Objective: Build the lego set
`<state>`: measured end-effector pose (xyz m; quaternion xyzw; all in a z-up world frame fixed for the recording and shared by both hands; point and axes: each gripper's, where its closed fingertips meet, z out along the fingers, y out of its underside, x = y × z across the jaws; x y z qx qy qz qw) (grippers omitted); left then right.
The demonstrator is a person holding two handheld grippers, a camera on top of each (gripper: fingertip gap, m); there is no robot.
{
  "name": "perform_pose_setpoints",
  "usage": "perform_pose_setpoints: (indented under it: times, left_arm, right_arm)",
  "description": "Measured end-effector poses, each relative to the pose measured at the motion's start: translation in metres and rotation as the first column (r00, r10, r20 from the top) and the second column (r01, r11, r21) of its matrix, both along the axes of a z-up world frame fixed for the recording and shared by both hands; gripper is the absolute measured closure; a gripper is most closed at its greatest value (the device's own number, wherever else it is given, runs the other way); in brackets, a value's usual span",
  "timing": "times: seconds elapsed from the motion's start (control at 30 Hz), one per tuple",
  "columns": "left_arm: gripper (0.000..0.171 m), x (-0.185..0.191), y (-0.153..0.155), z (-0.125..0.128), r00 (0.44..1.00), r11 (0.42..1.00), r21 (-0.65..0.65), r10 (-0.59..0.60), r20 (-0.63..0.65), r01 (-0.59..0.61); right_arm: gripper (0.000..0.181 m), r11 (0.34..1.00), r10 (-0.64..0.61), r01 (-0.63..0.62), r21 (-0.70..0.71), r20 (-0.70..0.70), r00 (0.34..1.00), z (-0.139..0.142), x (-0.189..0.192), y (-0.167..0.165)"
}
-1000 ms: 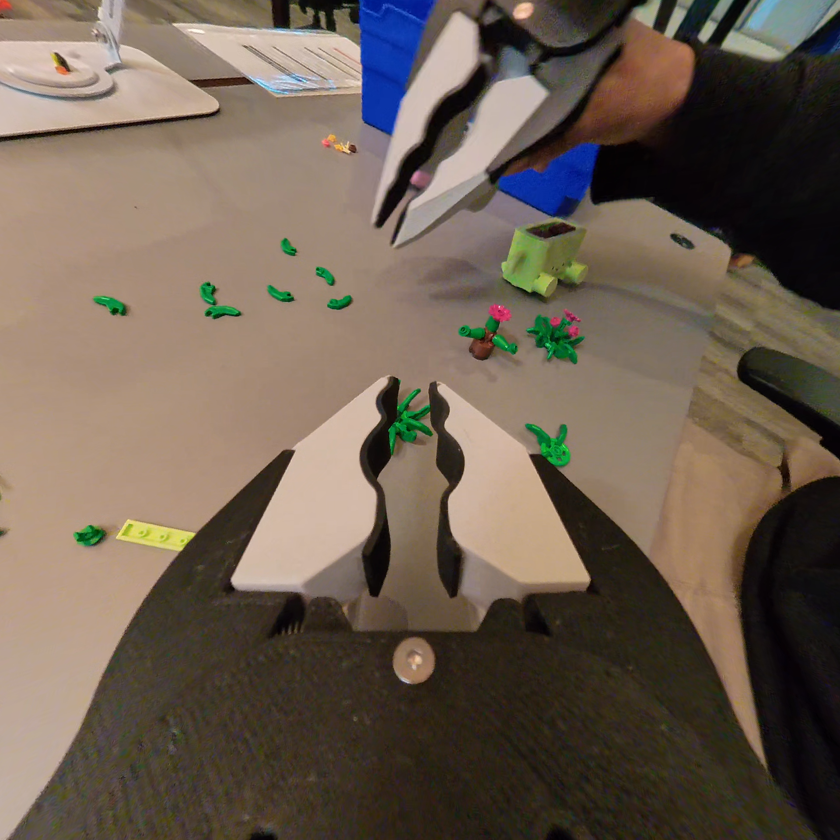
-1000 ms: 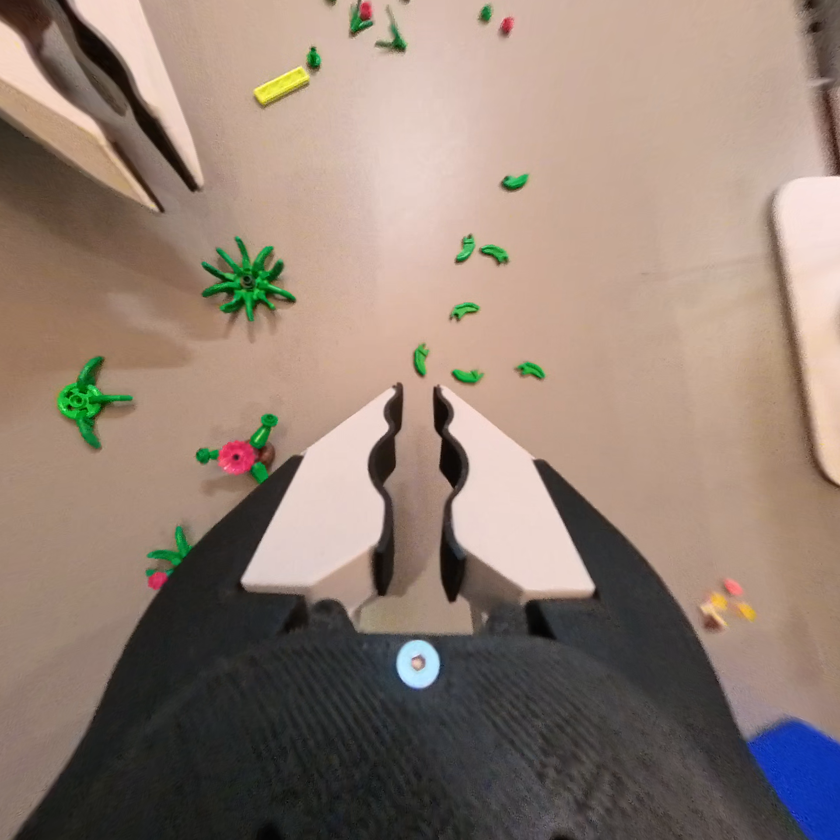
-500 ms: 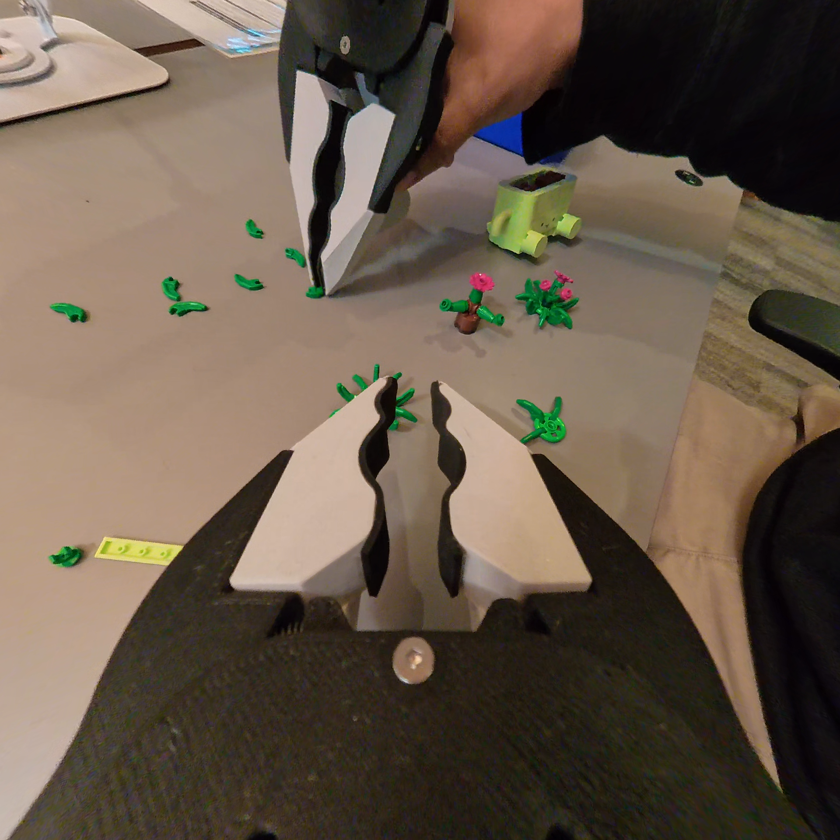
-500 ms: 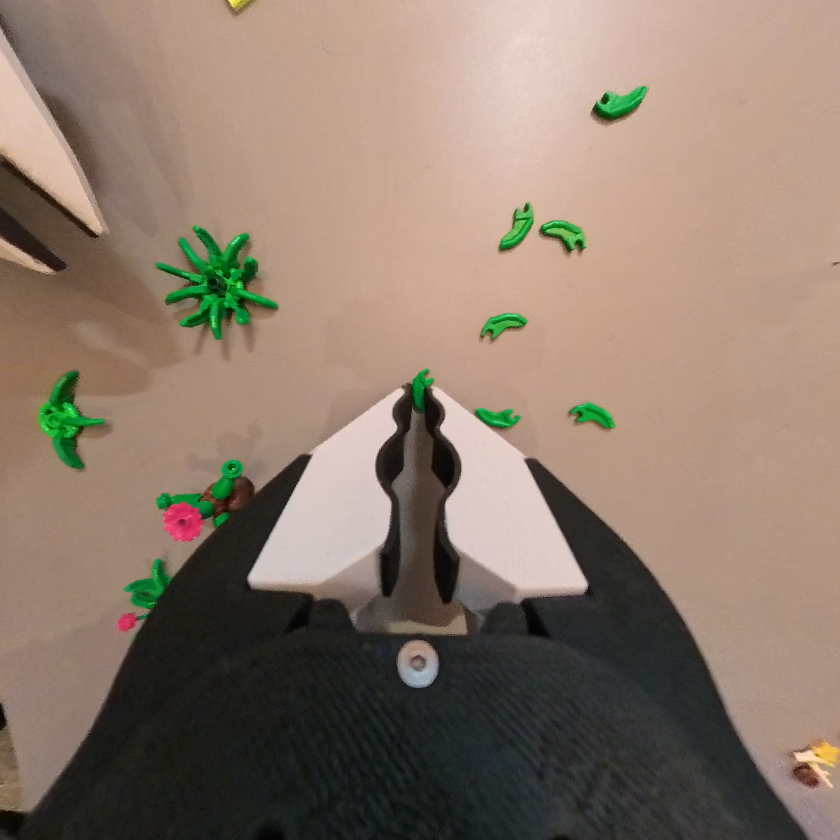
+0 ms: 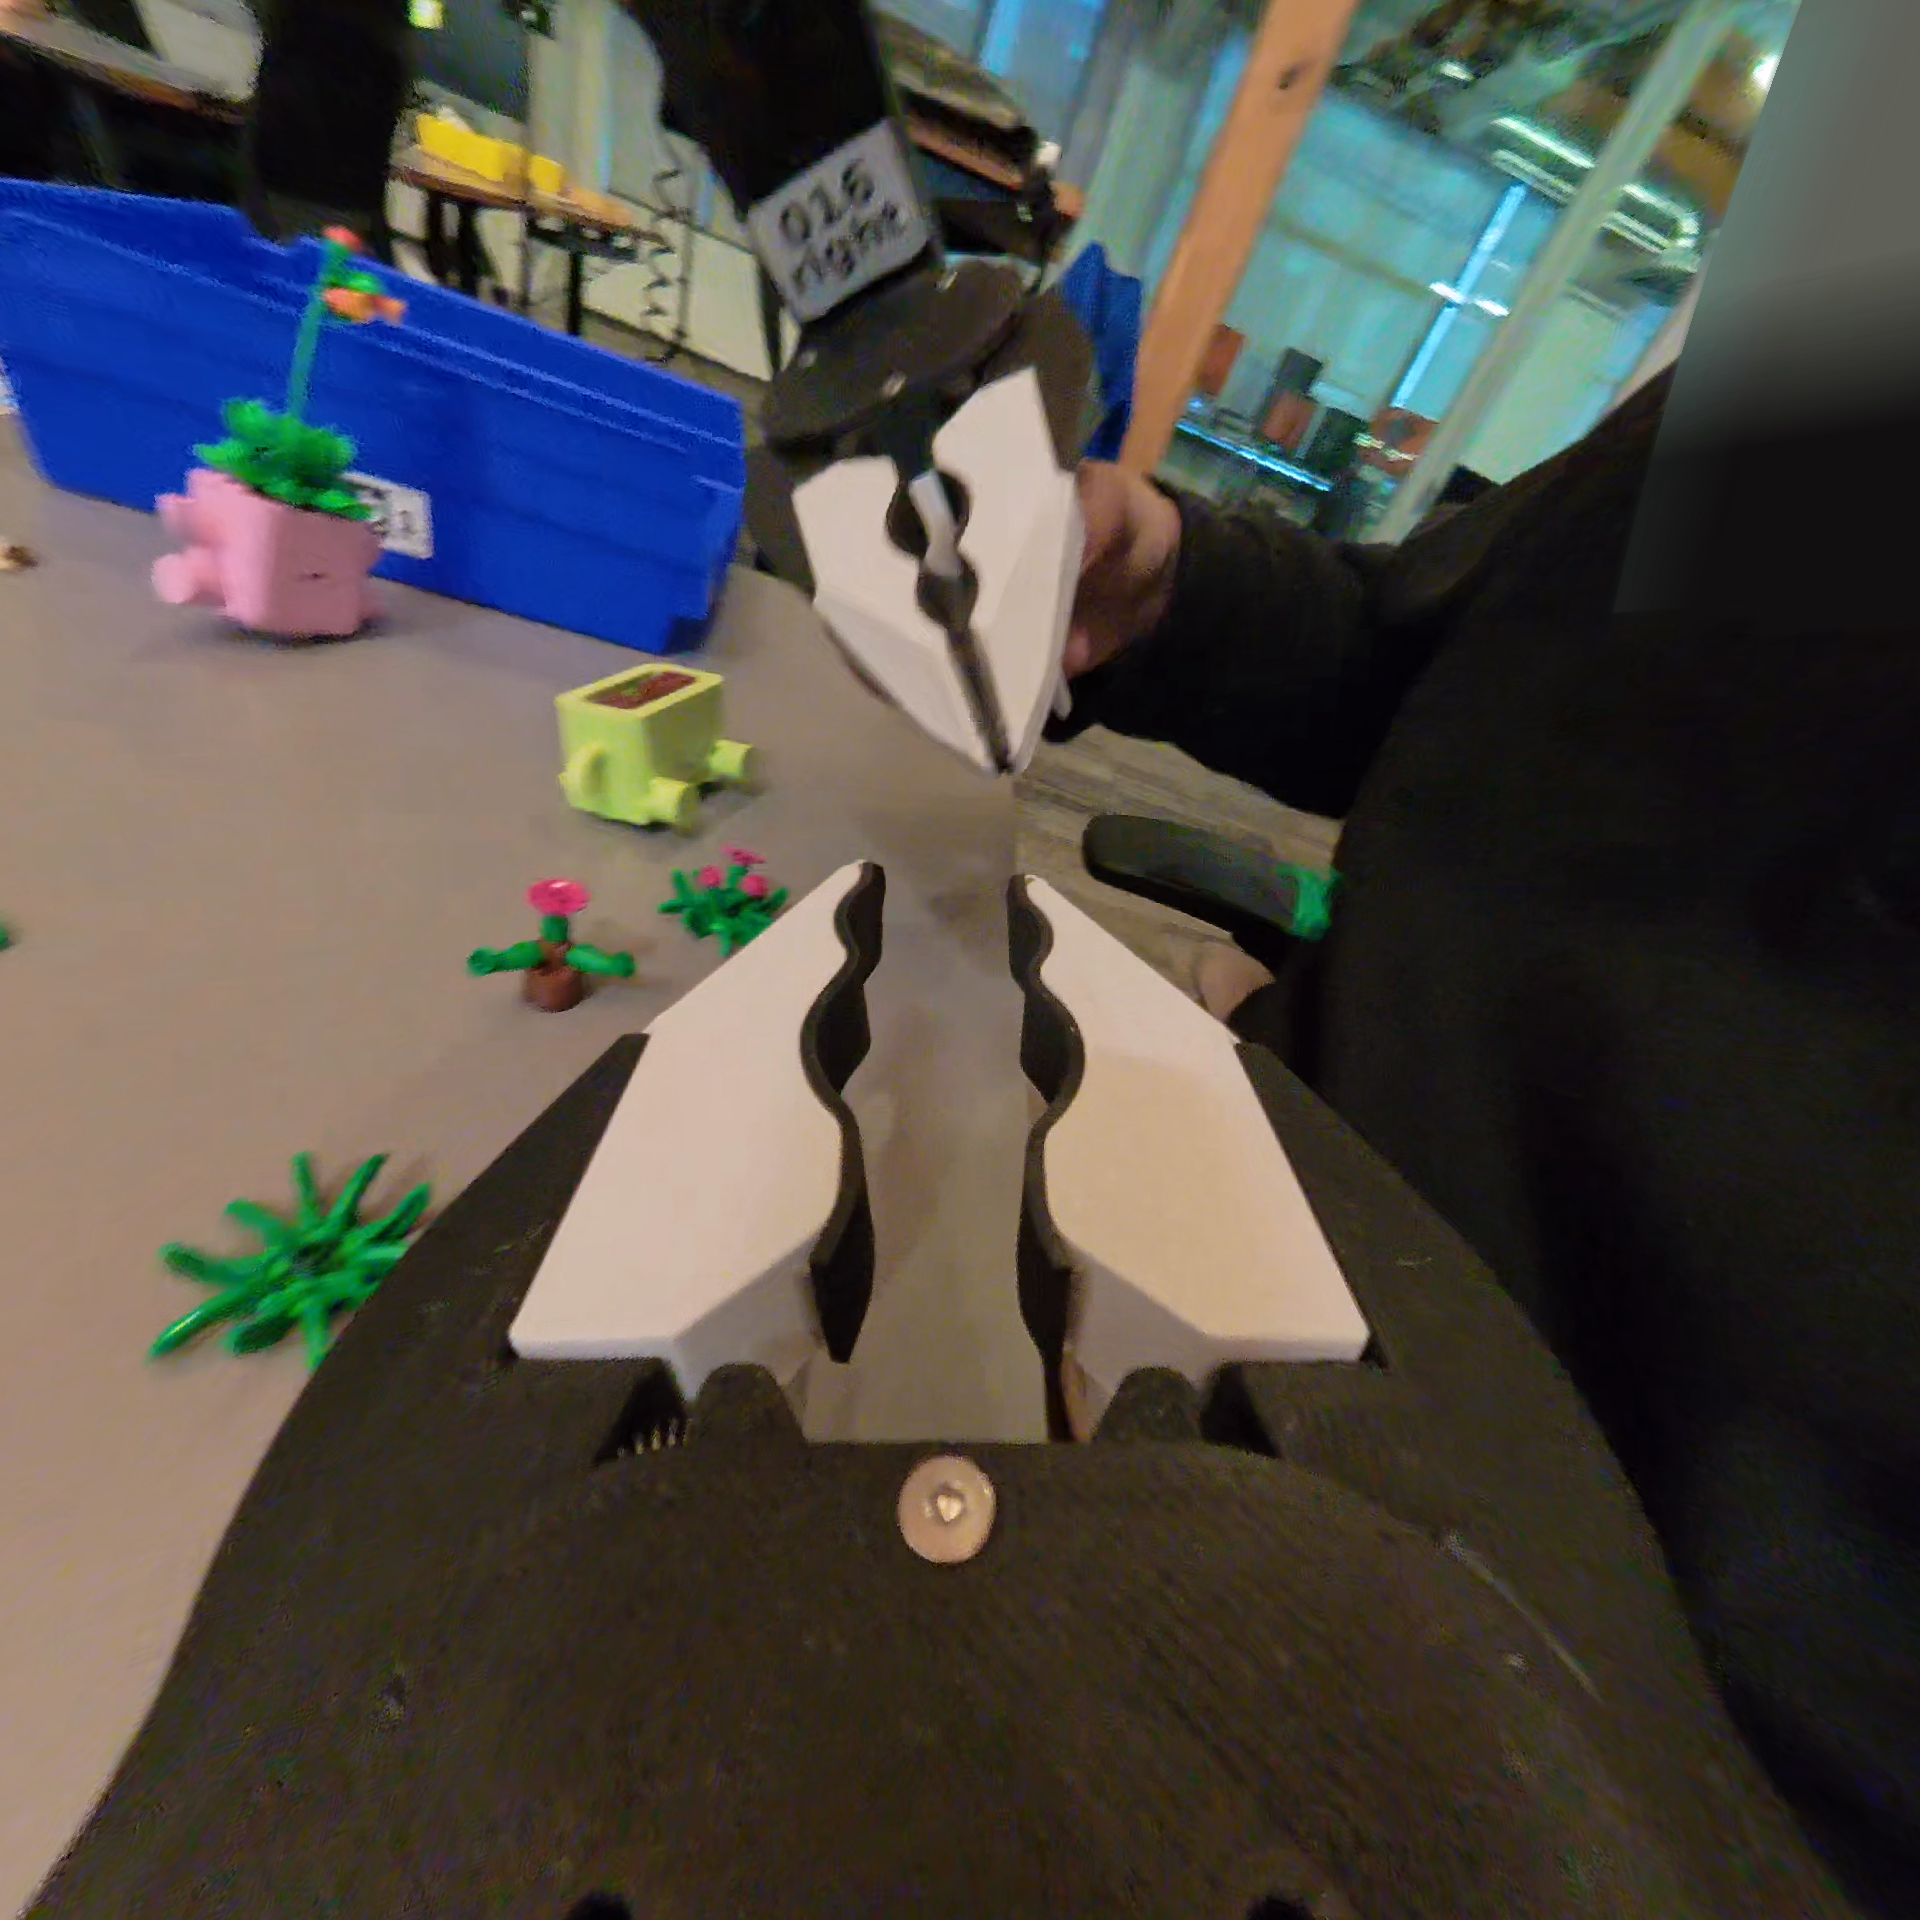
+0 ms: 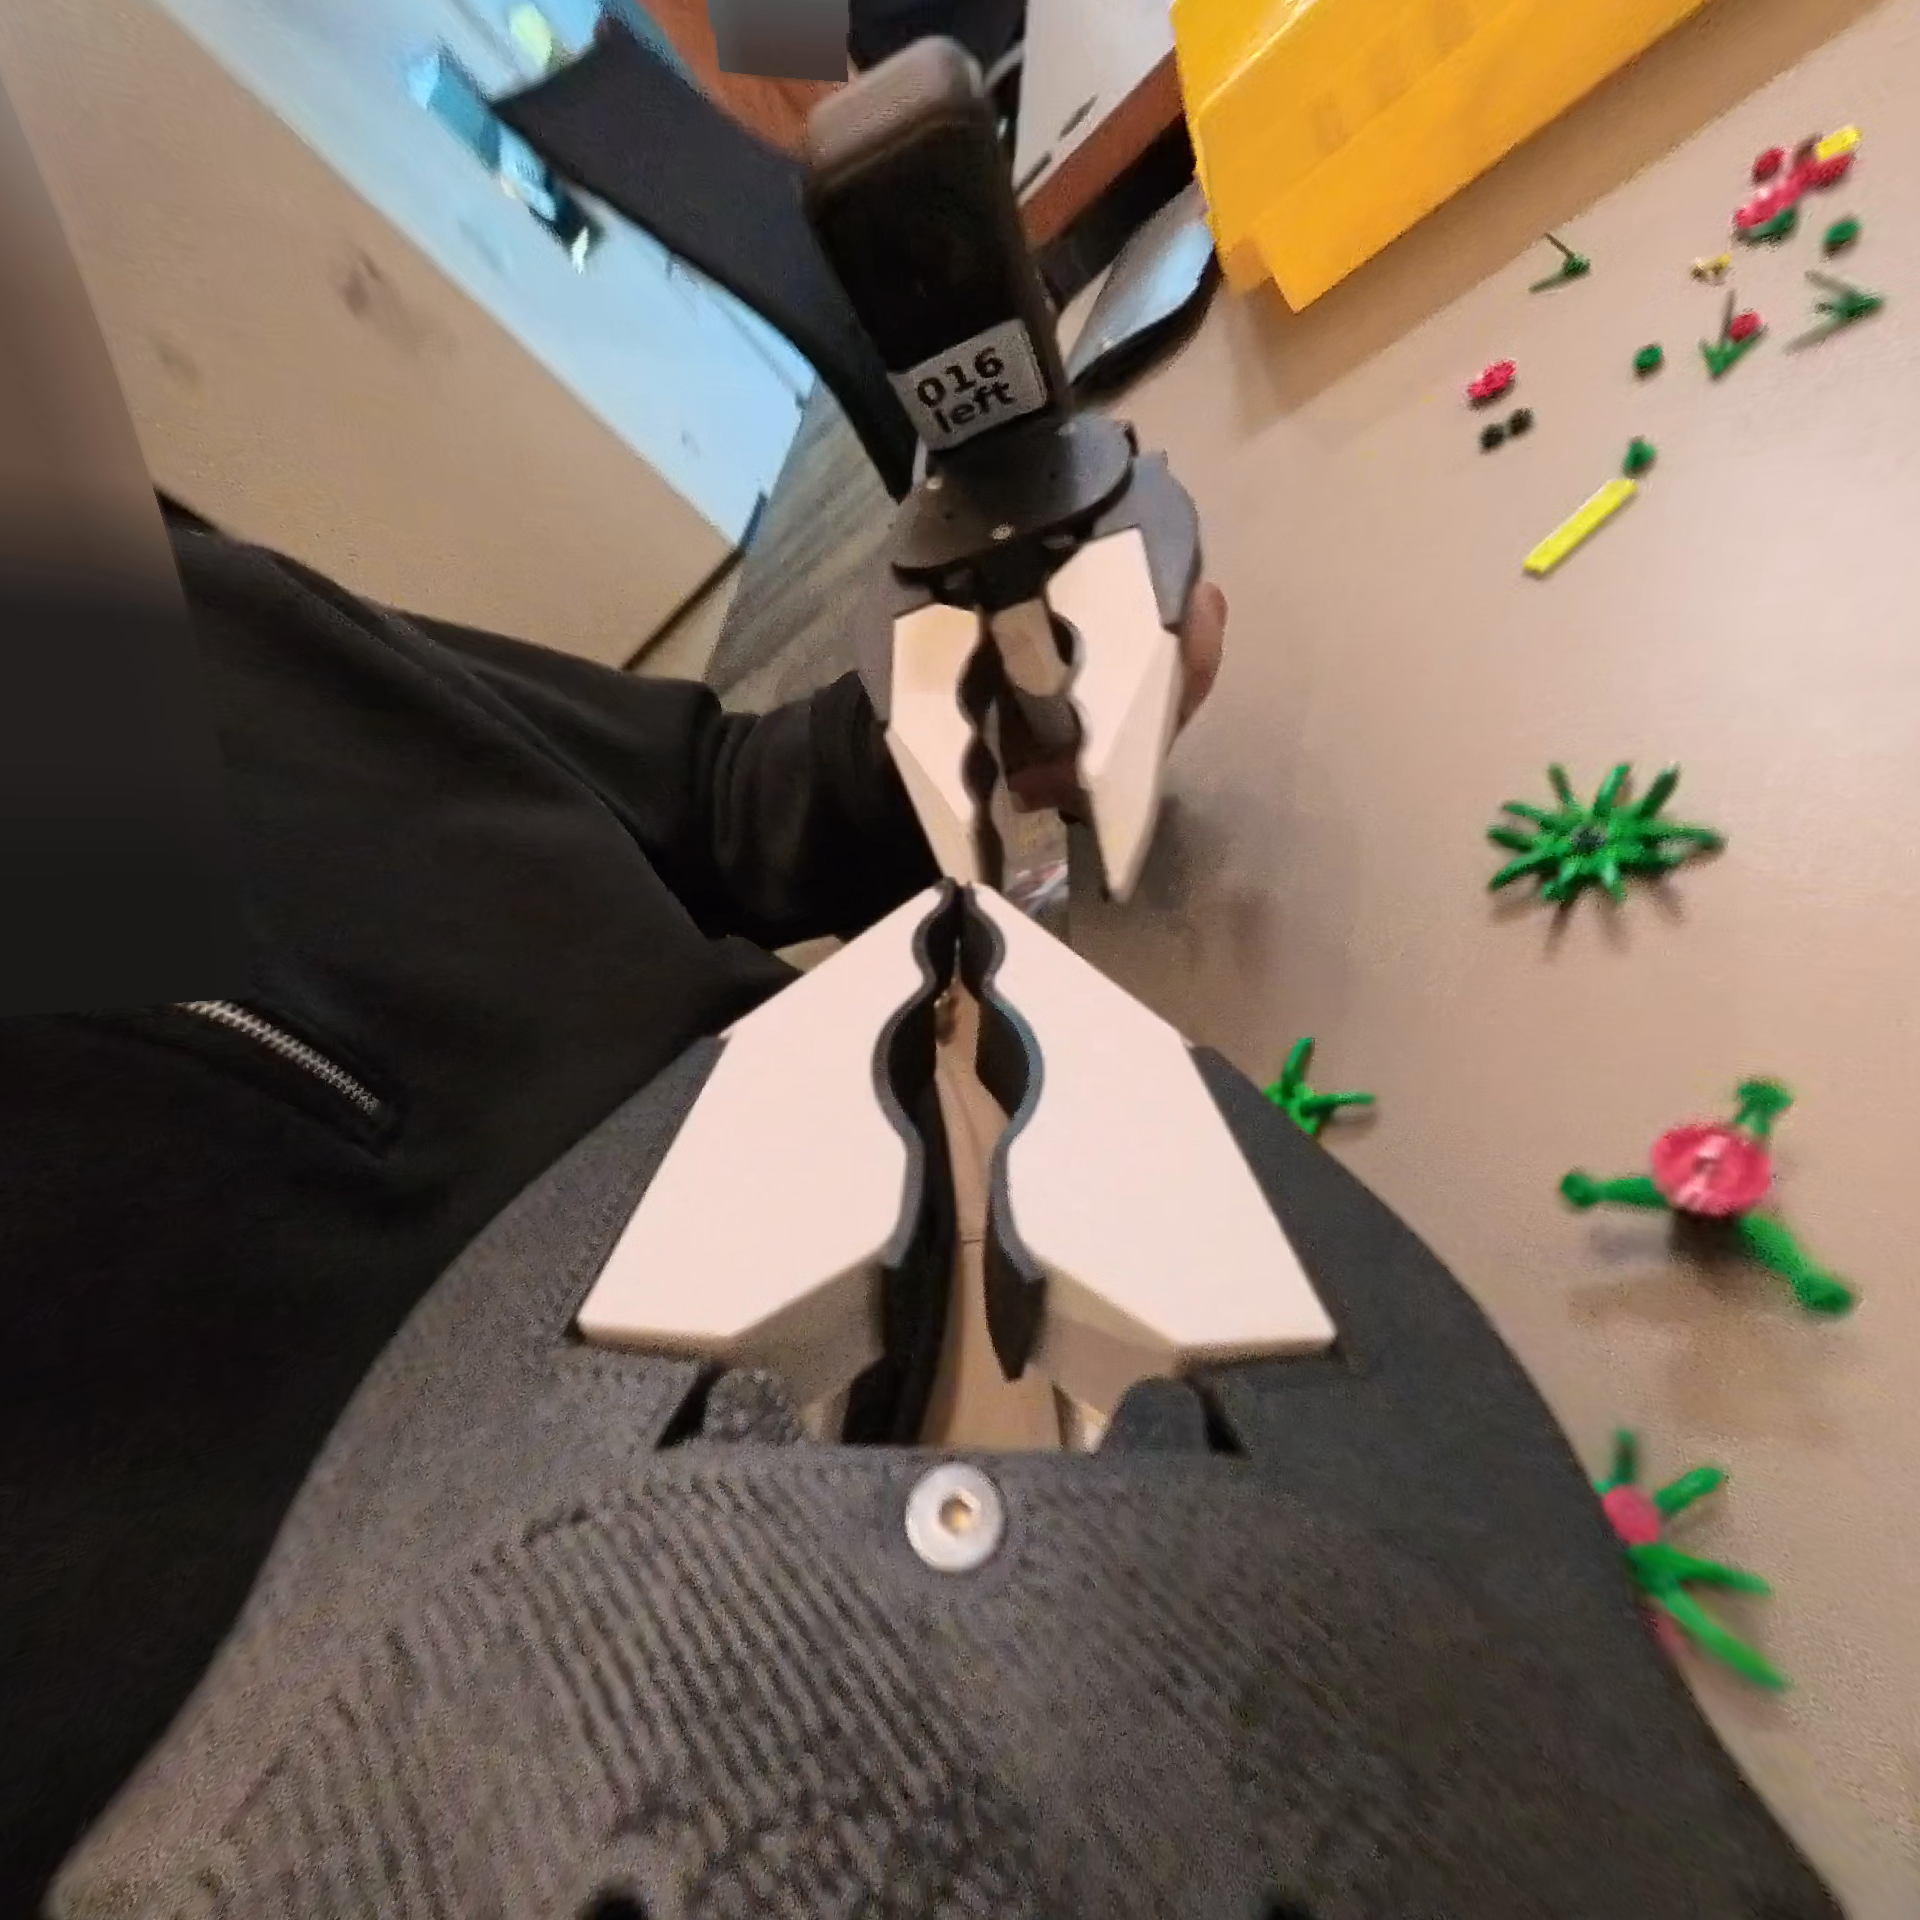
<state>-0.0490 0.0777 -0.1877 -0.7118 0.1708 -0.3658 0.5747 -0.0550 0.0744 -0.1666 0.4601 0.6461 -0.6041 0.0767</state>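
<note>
A: Largest items first. Report surfaces and shapes.

B: The bench [image 5: 208,831] is smooth, matte grey. A blue ribbed plastic bin [image 5: 468,447] stands at its far edge; a yellow bin [image 6: 1403,104] shows in the right wrist view. Lego set parts lie loose on the bench: a pink blocky pot [image 5: 265,561] holding green foliage and a tall stem, a lime-green square pot [image 5: 644,743] with a dark top, a spiky green plant [image 5: 291,1262], a pink flower on a brown base [image 5: 551,951], and a flat yellow plate [image 6: 1579,525].

A: Pose of each unit?

B: Both are raised above the bench edge, tips pointed toward each other and close together. A hand in a black sleeve [image 5: 1117,561] grips the right unit from behind.

A: Jaw condition?

B: Left gripper [image 5: 943,899]: white wedge fingers with wavy black pads, jaws narrowly apart, nothing between them. Right gripper [image 6: 958,902]: jaws closed at the tips; whether a small piece is pinched there cannot be determined.
</note>
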Motion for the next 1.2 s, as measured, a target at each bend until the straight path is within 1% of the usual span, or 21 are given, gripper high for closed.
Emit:
perform_pose_setpoints:
  times: [0.07, 0.1, 0.17, 0.2, 0.3, 0.4, 0.47, 0.57, 0.63, 0.67, 0.7, 0.73, 0.8, 0.83, 0.87, 0.9, 0.93, 1.0, 1.1, 1.2]
  left_arm:
    - [0.15, 0.012, 0.001, -0.002, 1.0, 1.0, -0.013, -0.028, -0.005, 0.028]
    - [0.151, 0.011, 0.006, -0.009, 1.0, 0.999, -0.045, -0.004, -0.026, 0.003]
    - [0.158, 0.0, 0.018, -0.028, 0.989, 0.989, -0.102, 0.093, -0.114, -0.105]
    - [0.159, -0.005, 0.02, -0.034, 0.982, 0.985, -0.113, 0.11, -0.152, -0.128]
    - [0.159, -0.015, 0.019, -0.04, 0.97, 0.978, -0.121, 0.146, -0.195, -0.171]
    - [0.159, -0.023, 0.022, -0.039, 0.968, 0.971, -0.124, 0.181, -0.173, -0.204]
    - [0.159, -0.025, 0.022, -0.038, 0.971, 0.97, -0.129, 0.185, -0.153, -0.205]
    - [0.159, -0.025, 0.022, -0.037, 0.967, 0.97, -0.116, 0.195, -0.161, -0.215]
    - [0.16, -0.022, 0.023, -0.038, 0.966, 0.971, -0.116, 0.19, -0.173, -0.212]
    - [0.16, -0.021, 0.023, -0.039, 0.966, 0.971, -0.118, 0.186, -0.18, -0.208]
    - [0.16, -0.019, 0.023, -0.04, 0.966, 0.971, -0.118, 0.182, -0.186, -0.206]
    - [0.16, -0.018, 0.023, -0.04, 0.965, 0.972, -0.117, 0.178, -0.194, -0.203]
    - [0.16, -0.015, 0.023, -0.041, 0.962, 0.973, -0.116, 0.174, -0.213, -0.201]
    - [0.161, -0.014, 0.023, -0.042, 0.959, 0.973, -0.115, 0.173, -0.224, -0.202]
    - [0.161, -0.013, 0.023, -0.043, 0.957, 0.973, -0.113, 0.173, -0.235, -0.203]
    - [0.161, -0.013, 0.023, -0.044, 0.954, 0.972, -0.112, 0.172, -0.245, -0.204]
    - [0.161, -0.012, 0.023, -0.045, 0.95, 0.972, -0.11, 0.175, -0.257, -0.208]
    - [0.161, -0.015, 0.024, -0.047, 0.934, 0.968, -0.097, 0.193, -0.3, -0.231]
    - [0.161, -0.017, 0.025, -0.049, 0.91, 0.964, -0.074, 0.214, -0.354, -0.255]
    - [0.162, -0.015, 0.026, -0.051, 0.906, 0.964, -0.079, 0.207, -0.369, -0.252]
  right_arm:
    - [0.181, 0.997, -0.079, 0.079, -0.017, 0.025, 0.997, -0.014, 0.011, 0.005]
    - [0.181, 0.991, -0.134, 0.134, -0.002, 0.044, 0.99, -0.024, 0.013, 0.011]
    - [0.181, 0.966, -0.258, 0.255, 0.044, 0.064, 0.964, -0.044, 0.017, 0.029]
    - [0.181, 0.955, -0.294, 0.29, 0.06, 0.061, 0.954, -0.05, 0.021, 0.035]
    - [0.181, 0.929, -0.364, 0.36, 0.085, 0.033, 0.931, -0.054, 0.037, 0.046]
    - [0.181, 0.891, -0.436, 0.434, 0.134, -0.016, 0.9, -0.053, 0.053, 0.06]
    - [0.181, 0.876, -0.459, 0.461, 0.145, -0.05, 0.887, -0.049, 0.064, 0.063]
    - [0.181, 0.874, -0.433, 0.449, 0.185, -0.118, 0.893, -0.048, 0.08, 0.048]
    - [0.181, 0.861, -0.388, 0.406, 0.305, -0.121, 0.914, -0.067, 0.092, 0.034]
    - [0.181, 0.837, -0.381, 0.384, 0.389, -0.089, 0.92, -0.082, 0.098, 0.03]
    - [0.181, 0.825, -0.377, 0.358, 0.438, -0.046, 0.925, -0.094, 0.104, 0.023]
    - [0.181, 0.828, -0.385, 0.347, 0.441, -0.003, 0.923, -0.102, 0.108, 0.014]
    - [0.181, 0.827, -0.431, 0.382, 0.412, 0.03, 0.902, -0.109, 0.107, 0.001]
    - [0.181, 0.806, -0.454, 0.397, 0.44, 0.029, 0.89, -0.115, 0.106, 0.001]
    - [0.178, 0.767, -0.473, 0.4, 0.501, 0.022, 0.881, -0.126, 0.107, 0.004]
    - [0.175, 0.725, -0.483, 0.391, 0.567, 0.015, 0.875, -0.136, 0.108, 0.009]
    - [0.174, 0.697, -0.48, 0.371, 0.613, 0.015, 0.877, -0.145, 0.11, 0.01]
    - [0.164, 0.676, -0.474, 0.349, 0.649, 0.02, 0.88, -0.155, 0.111, 0.006]
    - [0.158, 0.634, -0.463, 0.332, 0.699, 0.0, 0.886, -0.165, 0.11, 0.005]
    - [0.156, 0.549, -0.431, 0.268, 0.792, -0.006, 0.902, -0.178, 0.114, 0.009]
